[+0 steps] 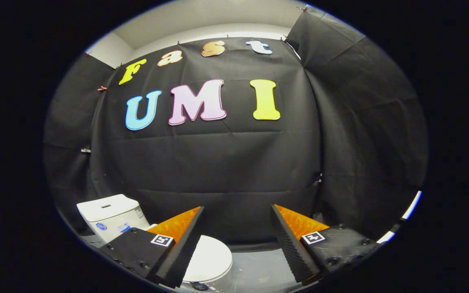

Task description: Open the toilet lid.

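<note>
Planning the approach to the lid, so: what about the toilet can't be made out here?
- Toilet lid: its near side is covered by the left finger of the open gripper, so no lifting edge is visible.
- Bowl and base: cut off below the fingers.
- Tank: the blue label is too small to make out.

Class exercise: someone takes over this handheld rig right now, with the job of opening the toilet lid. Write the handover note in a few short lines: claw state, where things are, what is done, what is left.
Claw: open, fingers wide apart, holding nothing and touching nothing.
Toilet: below and ahead of the claw, toward the side of the finger with the tank behind it. The white lid is shut flat on the bowl, partly hidden by that finger. The tank stands beyond it against the black cloth wall.
Done: nothing yet; the lid is untouched.
Left: bring the claw down to the lid's front edge, catch it, and swing the lid up toward the tank.
</note>
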### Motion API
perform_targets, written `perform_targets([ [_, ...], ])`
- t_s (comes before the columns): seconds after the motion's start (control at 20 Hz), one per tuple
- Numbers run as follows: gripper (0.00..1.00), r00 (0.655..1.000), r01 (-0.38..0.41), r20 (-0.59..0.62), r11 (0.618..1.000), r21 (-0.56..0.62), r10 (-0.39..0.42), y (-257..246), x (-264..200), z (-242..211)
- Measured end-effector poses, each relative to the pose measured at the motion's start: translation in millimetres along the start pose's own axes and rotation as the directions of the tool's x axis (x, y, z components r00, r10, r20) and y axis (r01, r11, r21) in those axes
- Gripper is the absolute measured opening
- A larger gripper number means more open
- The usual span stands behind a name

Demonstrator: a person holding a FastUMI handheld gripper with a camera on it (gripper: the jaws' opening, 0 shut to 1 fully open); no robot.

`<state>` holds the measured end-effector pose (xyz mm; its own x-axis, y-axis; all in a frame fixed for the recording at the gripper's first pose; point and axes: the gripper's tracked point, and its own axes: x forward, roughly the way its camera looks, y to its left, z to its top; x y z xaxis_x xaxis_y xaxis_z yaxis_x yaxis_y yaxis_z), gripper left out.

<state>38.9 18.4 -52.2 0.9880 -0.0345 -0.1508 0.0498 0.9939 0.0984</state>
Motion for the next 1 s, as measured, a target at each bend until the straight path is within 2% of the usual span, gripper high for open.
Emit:
perform_targets([
  [0.15,0.98,0.999,0.018,-0.053,0.993,0.115,-0.012,11,23,-23],
  [0.35,0.99,0.98,0.108,-0.193,0.957,0.27,-0.056,30,49,-88],
  [0.65,0.99,0.932,0.195,-0.354,0.931,0.307,-0.078,27,43,-183],
  [0.7,0.99,0.92,0.222,-0.385,0.91,0.349,-0.077,21,42,-192],
  [0.8,0.99,0.907,0.287,-0.413,0.836,0.468,-0.08,4,38,-203],
  [0.85,0.99,0.899,0.325,-0.431,0.782,0.531,-0.08,-4,36,-207],
  [0.95,0.99,0.883,0.406,-0.46,0.651,0.642,-0.097,-23,27,-221],
  [1.0,0.99,0.883,0.421,-0.457,0.611,0.671,-0.106,-35,21,-227],
])
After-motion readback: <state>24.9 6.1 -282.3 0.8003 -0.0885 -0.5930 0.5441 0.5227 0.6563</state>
